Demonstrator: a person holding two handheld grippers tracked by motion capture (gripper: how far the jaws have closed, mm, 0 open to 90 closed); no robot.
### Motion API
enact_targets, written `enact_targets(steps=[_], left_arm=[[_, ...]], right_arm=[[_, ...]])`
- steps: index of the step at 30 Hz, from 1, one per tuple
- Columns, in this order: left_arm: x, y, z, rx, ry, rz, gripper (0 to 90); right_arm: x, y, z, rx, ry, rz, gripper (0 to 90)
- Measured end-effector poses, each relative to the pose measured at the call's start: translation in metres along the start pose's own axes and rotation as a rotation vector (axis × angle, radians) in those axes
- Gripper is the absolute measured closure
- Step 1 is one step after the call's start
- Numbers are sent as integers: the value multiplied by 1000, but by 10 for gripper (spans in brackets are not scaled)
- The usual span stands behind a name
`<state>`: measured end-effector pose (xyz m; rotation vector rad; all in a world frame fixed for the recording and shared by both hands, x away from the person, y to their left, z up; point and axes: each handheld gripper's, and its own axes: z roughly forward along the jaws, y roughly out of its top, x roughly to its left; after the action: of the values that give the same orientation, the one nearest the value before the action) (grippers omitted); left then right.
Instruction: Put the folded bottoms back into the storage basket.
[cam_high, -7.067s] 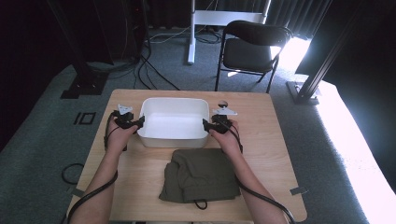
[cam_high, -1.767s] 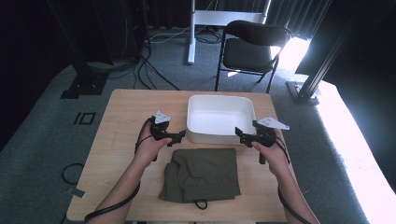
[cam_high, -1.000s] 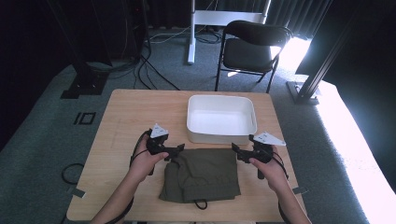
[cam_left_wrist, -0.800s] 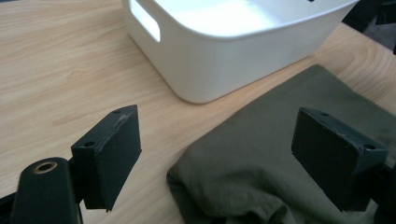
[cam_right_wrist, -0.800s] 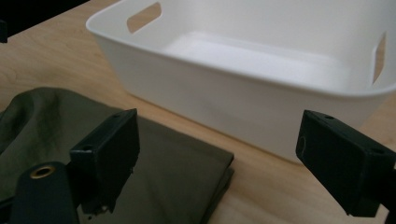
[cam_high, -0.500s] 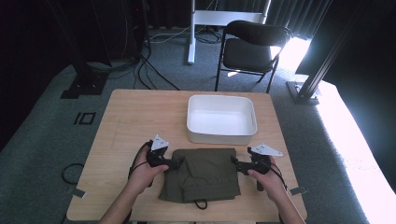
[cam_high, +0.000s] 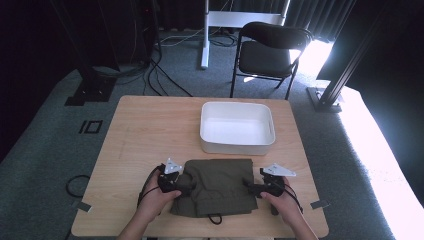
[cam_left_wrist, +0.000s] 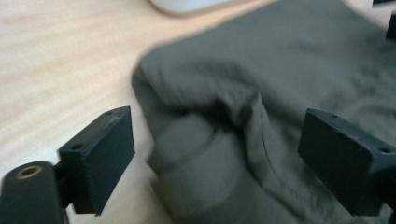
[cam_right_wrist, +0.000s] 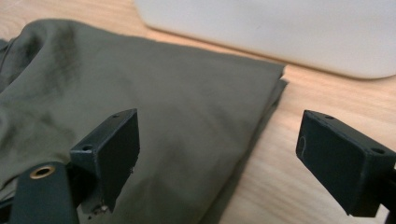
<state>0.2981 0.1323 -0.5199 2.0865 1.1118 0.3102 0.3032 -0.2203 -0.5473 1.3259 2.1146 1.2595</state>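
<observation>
A folded olive-green cloth (cam_high: 217, 186) lies on the near part of the wooden table (cam_high: 145, 130), a dark cord poking out from its near edge. The left gripper (cam_high: 186, 187) sits at the cloth's left edge; in the left gripper view its jaws stand wide apart with the rumpled edge of the cloth (cam_left_wrist: 261, 121) between them, the pads not pressing on it. The right gripper (cam_high: 248, 186) is at the cloth's right edge, jaws likewise wide apart in the right gripper view, straddling the folded side of the cloth (cam_right_wrist: 154, 102) and bare table without closing on anything. Just beyond the cloth stands a white tub (cam_high: 237, 148). Farther off, past the table, a black folding chair (cam_high: 270, 42) stands on grey carpet.
</observation>
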Motion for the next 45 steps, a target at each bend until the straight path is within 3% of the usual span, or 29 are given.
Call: enact_targets(steps=[2, 9, 15, 19, 22, 33, 35, 36, 38, 41, 42, 45], left_arm=[[-1, -2, 1, 2, -1, -3, 152], [-4, -17, 11, 11, 18, -70, 151], [-6, -26, 17, 6, 27, -87, 150], [-9, -27, 19, -18, 41, -79, 150], [-11, -30, 24, -51, 57, -40, 122], [-16, -28, 27, -36, 98, -18, 118], [-15, -27, 27, -51, 83, -12, 189], [-14, -27, 27, -60, 82, -17, 255], [-13, -26, 27, -79, 40, -36, 476], [-13, -25, 29, -76, -6, -35, 659], [-13, -24, 29, -77, -15, -41, 687], [-11, -22, 28, -83, -40, -48, 752]], right_arm=[[1, -1, 1, 5, 7, -1, 133], [6, -8, 8, 38, 12, 7, 133], [11, -11, 11, 58, 19, -5, 133], [13, -11, 12, 78, 22, -14, 134], [14, -11, 13, 100, 19, -15, 138], [22, -11, 16, 116, -10, -37, 194], [23, -10, 16, 114, -10, -55, 257], [24, -10, 17, 114, -6, -82, 356], [27, -9, 18, 109, 30, -102, 529], [31, -7, 20, 114, 55, -105, 665], [32, -6, 21, 116, 50, -106, 743], [32, -3, 19, 124, 45, -90, 797]])
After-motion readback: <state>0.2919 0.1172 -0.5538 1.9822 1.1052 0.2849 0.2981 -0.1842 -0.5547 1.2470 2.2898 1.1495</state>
